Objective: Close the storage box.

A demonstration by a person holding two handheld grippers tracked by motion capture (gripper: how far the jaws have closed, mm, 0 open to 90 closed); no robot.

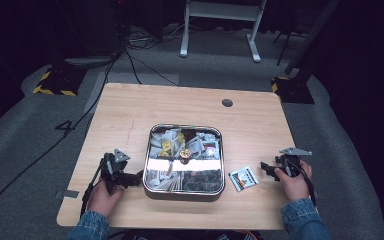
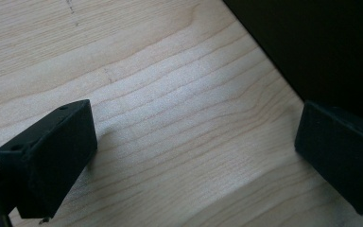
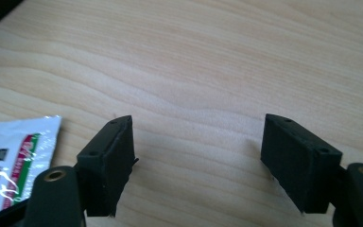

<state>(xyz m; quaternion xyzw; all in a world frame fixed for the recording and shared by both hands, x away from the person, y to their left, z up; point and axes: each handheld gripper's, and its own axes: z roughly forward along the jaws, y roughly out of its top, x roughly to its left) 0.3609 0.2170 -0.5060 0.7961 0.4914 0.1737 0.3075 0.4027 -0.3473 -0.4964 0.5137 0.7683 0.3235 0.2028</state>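
A square metal tin holding several sachets sits mid-table. One white sachet with red and green print lies on the wood just right of the tin. My right gripper rests low by the sachet's right side. In the right gripper view it stands open over bare wood, with the sachet outside its left jaw. My left gripper lies at the tin's left wall. Its jaws are wide apart with nothing between them, and the dark tin wall is close ahead.
The wooden table has a round cable hole at the back. Cables and a white stand base lie on the floor beyond the far edge. The table's front edge runs just behind both hands.
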